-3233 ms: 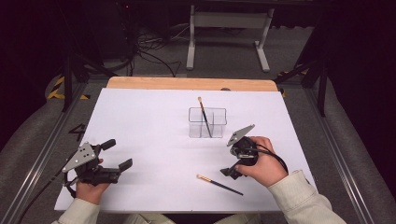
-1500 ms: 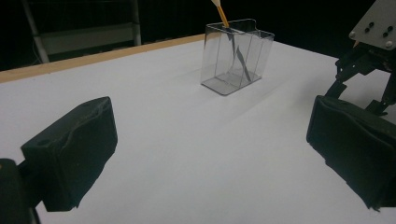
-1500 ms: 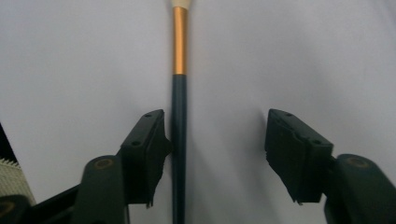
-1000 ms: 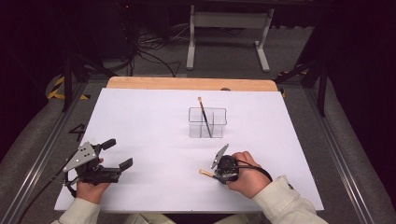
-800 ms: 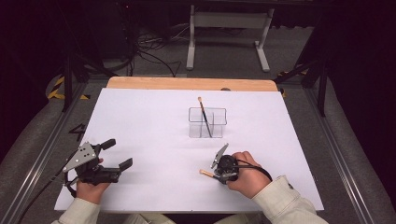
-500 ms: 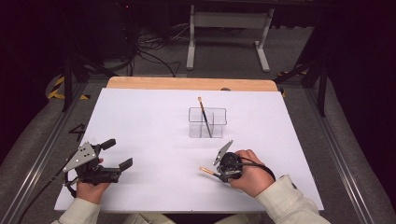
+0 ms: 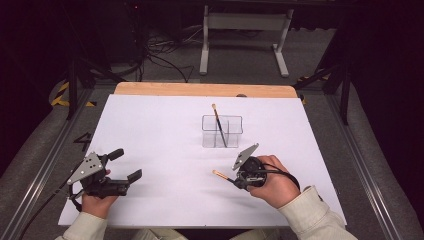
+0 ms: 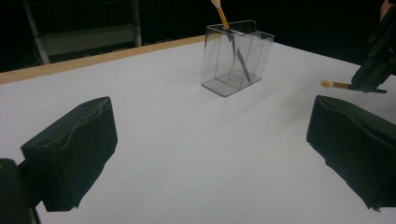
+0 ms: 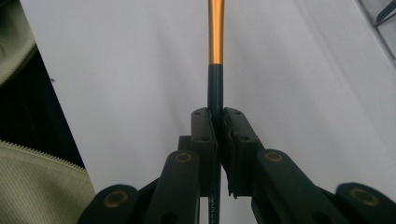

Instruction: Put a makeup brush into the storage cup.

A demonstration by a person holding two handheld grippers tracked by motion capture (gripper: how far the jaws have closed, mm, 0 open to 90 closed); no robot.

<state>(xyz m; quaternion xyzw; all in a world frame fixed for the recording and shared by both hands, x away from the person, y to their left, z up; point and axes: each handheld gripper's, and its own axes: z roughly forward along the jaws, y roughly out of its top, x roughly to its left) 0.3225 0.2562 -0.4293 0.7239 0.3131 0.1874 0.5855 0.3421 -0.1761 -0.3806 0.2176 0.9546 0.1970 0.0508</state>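
Observation:
My right gripper (image 7: pixel 239 179) is shut on a thin brush (image 7: pixel 220 175) with a dark handle and an orange part; its pale tip points left, a little above the white sheet. In the right gripper view the pads (image 9: pixel 204 126) clamp the dark handle of the brush (image 9: pixel 215 28). A clear two-part holder (image 7: pixel 222 131) stands behind it with a second brush (image 7: pixel 218 125) leaning inside. My left gripper (image 7: pixel 126 165) rests open at the front left, nothing between its jaws. From the left gripper view, the holder (image 8: pixel 236 58) and the held brush (image 8: pixel 334 84) lie beyond the gripper (image 8: pixel 212 154).
A white sheet (image 7: pixel 150 130) covers the table, with a wooden edge (image 7: pixel 200 90) at the back. A metal stand (image 7: pixel 245 22) and cables sit on the dark floor beyond. Rails run along both sides of the table.
The right gripper came down onto the brush lying on the sheet, took hold of it, and has lifted it slightly. The left gripper has not moved.

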